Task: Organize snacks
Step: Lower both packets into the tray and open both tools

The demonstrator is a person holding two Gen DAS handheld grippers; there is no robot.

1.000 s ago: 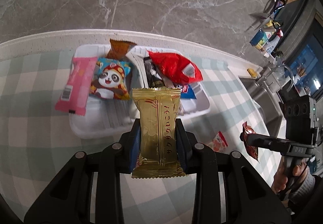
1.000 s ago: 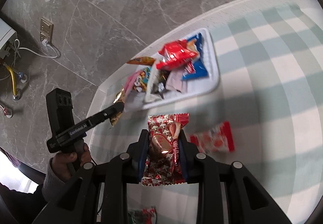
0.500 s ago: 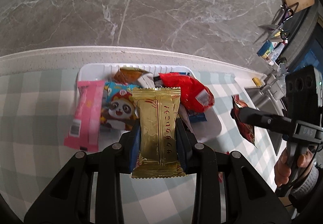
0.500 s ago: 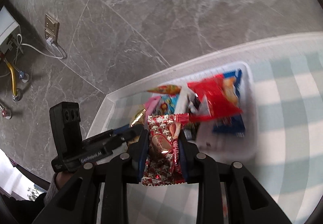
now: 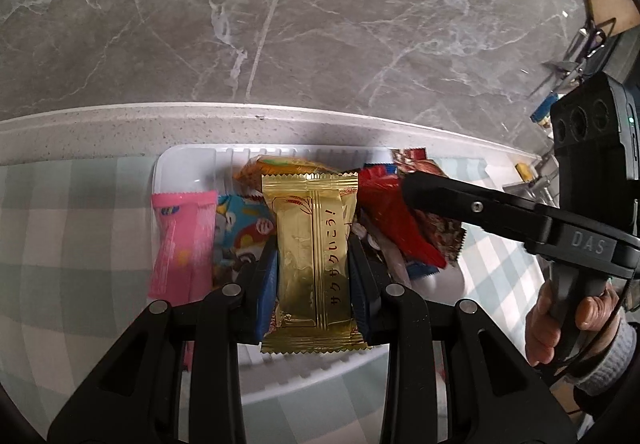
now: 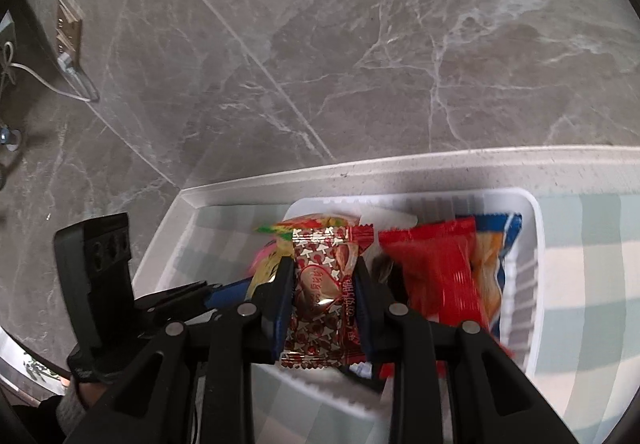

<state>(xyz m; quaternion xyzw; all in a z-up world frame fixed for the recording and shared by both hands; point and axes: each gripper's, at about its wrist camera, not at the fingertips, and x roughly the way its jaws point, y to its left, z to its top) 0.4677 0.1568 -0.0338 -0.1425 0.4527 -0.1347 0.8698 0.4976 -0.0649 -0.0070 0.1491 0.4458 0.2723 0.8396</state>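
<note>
We find the left gripper [image 5: 314, 264] clamped on a gold foil snack packet with dark Japanese lettering [image 5: 312, 256], held upright between the blue pads over the white ribbed plastic tray [image 5: 188, 160]. The right gripper [image 6: 324, 294] is clamped likewise on a red and silver foil packet with a heart motif [image 6: 322, 284], also over that tray [image 6: 534, 228].

Only the left wrist view shows the right gripper [image 5: 424, 190] from the side, reaching in above the tray's right half, with a person's hand [image 5: 568, 316] on its handle. Only the right wrist view shows the left gripper's black body [image 6: 96, 276] at the lower left and a wall socket with a white cable [image 6: 66, 40].

The tray sits close to the pale speckled counter edge [image 5: 280, 116], against a grey marbled wall [image 5: 320, 24]; checked green and white cloth [image 5: 72, 212] lies open to its left and right.

The tray is crowded: a pink packet [image 5: 182, 244] overhangs its left rim, beside a blue cartoon packet [image 5: 240, 232]; an orange packet [image 5: 280, 166] lies behind the gold one; a glossy red packet [image 5: 396, 224] and a blue-edged packet [image 6: 500, 252] fill the right half. The two grippers stand near each other above it.
</note>
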